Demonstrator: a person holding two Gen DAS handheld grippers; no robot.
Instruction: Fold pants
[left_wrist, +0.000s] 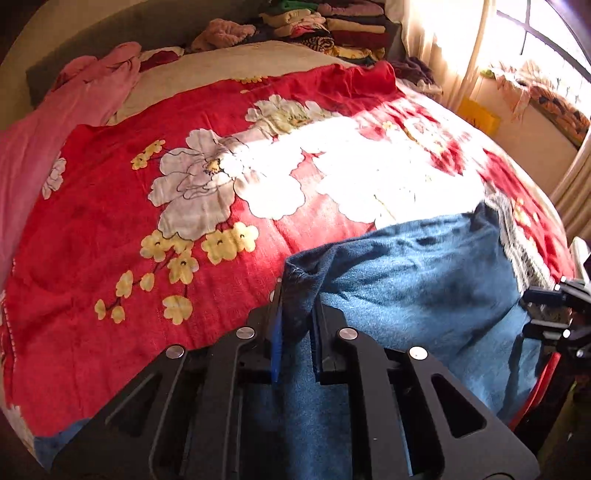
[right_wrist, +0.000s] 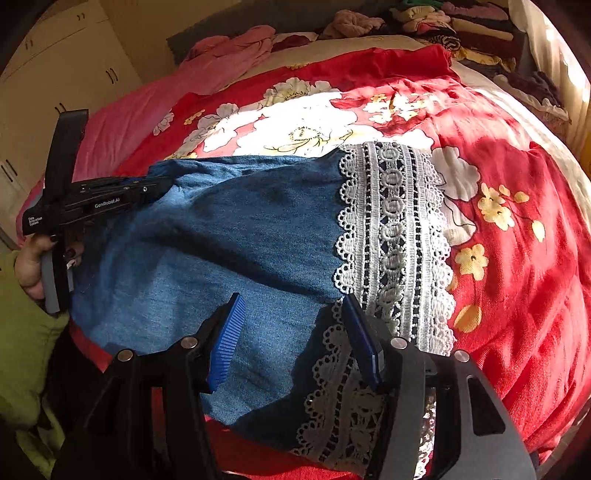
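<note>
**— Where are the pants?**

I have them spread on the bed, on the red flowered blanket (right_wrist: 517, 258). The pants (right_wrist: 229, 236) are blue denim with a broad white lace trim (right_wrist: 399, 236) at the leg ends. In the right wrist view a second layer of denim and lace lies under and in front of the upper one, so the cloth is already doubled there.

**— And your left gripper?**

My left gripper (left_wrist: 297, 314) is closed tight on a hemmed edge of the denim. In the left wrist view the cloth bunches up between the two blue pads (left_wrist: 277, 343) and stands above them, raised off the blanket. From the right wrist view I see the same tool (right_wrist: 110, 199) at the far left corner of the cloth, with a hand (right_wrist: 35, 258) round its grip and a green sleeve (right_wrist: 22, 332) below.

**— The right one?**

My right gripper (right_wrist: 291, 332) has its jaws about half apart and holds nothing. Its fingers sit over the near layer, the left one over plain denim, the right one by the lace. I cannot tell whether they touch the cloth.

**— Anything else on the bed?**

A pink cloth (left_wrist: 74, 96) lies along the far left side, and piles of folded clothes (left_wrist: 332, 26) sit at the head end. Strong sunlight washes out the middle of the blanket.
</note>
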